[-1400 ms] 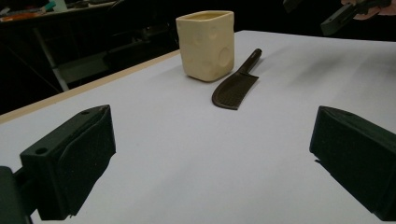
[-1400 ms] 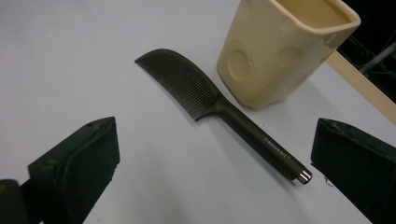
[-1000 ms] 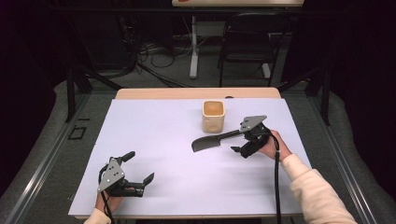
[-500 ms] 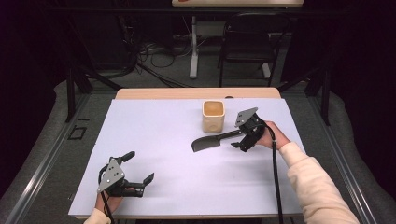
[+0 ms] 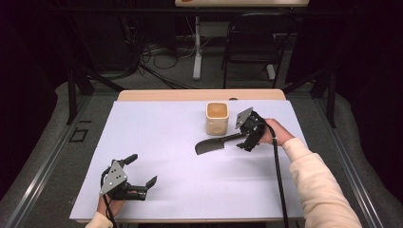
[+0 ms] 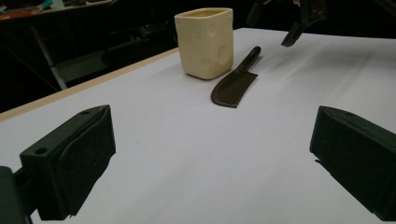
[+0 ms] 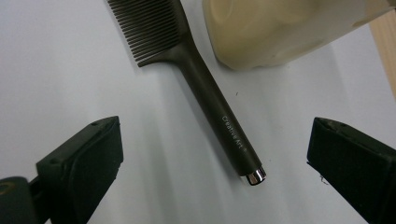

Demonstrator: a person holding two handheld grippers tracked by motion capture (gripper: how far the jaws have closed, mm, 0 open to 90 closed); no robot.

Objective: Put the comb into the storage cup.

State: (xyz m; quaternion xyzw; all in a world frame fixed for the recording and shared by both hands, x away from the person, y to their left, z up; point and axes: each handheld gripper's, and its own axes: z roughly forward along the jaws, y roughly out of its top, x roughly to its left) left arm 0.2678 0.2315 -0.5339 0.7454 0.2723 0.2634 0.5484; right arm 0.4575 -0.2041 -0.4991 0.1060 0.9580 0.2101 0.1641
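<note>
Right tool (image 5: 243, 138) is held spread above the comb (image 5: 219, 143) handle, mid-frame right, beside the cup (image 5: 217, 118). Approach step judged; lowering and closing on the handle is needed next. Left tool (image 5: 141, 172) rests spread, lower left.

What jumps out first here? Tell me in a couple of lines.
The dark comb lying flat on the white table, just in front of the cream cup. The right gripper hovers over the comb's handle end, fingers spread wide on either side of it. The left gripper waits open near the table's front left corner.
</note>
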